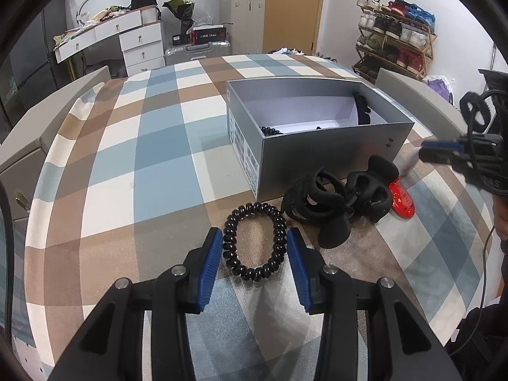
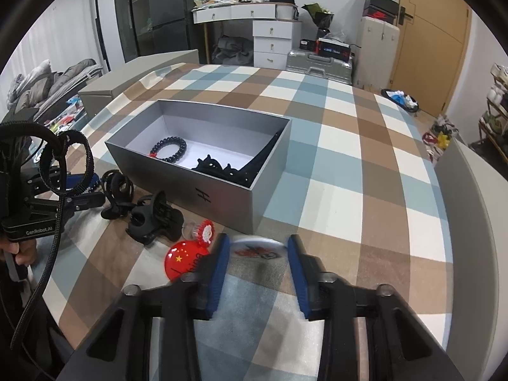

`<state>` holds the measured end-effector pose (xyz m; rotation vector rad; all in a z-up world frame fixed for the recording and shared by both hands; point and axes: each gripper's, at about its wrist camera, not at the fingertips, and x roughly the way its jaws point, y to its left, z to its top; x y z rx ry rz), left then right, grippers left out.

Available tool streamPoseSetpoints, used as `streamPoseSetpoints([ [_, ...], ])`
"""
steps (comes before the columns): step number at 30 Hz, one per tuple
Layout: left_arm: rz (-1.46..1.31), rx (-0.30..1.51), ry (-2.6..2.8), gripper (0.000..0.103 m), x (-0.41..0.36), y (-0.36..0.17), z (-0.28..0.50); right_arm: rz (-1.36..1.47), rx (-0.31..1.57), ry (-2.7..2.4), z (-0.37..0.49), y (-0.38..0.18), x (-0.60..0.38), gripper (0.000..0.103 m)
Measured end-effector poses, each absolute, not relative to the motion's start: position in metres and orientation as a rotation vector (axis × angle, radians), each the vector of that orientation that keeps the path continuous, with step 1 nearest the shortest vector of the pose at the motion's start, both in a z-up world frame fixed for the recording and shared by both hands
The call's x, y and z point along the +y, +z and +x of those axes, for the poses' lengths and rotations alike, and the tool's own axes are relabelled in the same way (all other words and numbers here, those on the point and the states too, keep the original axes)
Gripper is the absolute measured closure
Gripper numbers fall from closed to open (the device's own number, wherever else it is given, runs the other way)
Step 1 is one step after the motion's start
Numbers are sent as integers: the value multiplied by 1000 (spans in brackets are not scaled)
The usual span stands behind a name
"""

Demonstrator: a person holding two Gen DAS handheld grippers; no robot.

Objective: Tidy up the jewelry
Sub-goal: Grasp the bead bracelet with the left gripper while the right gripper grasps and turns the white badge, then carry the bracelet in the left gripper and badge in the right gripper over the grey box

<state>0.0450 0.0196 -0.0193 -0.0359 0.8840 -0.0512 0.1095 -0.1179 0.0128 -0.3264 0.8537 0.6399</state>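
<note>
A black spiral hair tie [image 1: 254, 241] lies on the checked cloth between the open fingers of my left gripper [image 1: 252, 238], not clamped. Two black claw clips [image 1: 317, 204] [image 1: 370, 195] and a red flag badge [image 1: 402, 199] lie beside it, in front of the open grey box [image 1: 333, 158]. In the right wrist view my right gripper [image 2: 258, 244] is open over a blurred round badge [image 2: 257, 250]. The red flag badge [image 2: 184, 258] and a small red-and-white ornament [image 2: 204, 230] lie to its left. The box [image 2: 216, 190] holds a black bead bracelet [image 2: 170, 149] and dark items [image 2: 222, 168].
The table has a blue, brown and white checked cloth [image 1: 143, 158]. Grey chair backs [image 2: 470, 197] flank it. The left gripper also shows at the left of the right wrist view [image 2: 76, 190]. A white dresser [image 1: 127, 41], suitcases and a shoe rack [image 1: 397, 38] stand behind.
</note>
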Motion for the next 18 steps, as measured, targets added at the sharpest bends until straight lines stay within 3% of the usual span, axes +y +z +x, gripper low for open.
streamPoseSetpoints([
  [5,-34,884,-53,67,19,-19,45,-351,878,640,110,5,-117,98],
  [7,-33,884,-54,67,19,-19,45,-347,887,651,109,3,-116,87],
  [9,-32,884,-53,67,19,-19,45,-341,895,659,109,1,-114,67],
  [14,-33,885,-51,67,19,-19,45,-381,917,647,109,-10,-107,66],
  [18,-31,887,-55,67,19,-19,45,-388,926,662,107,-13,-104,59],
])
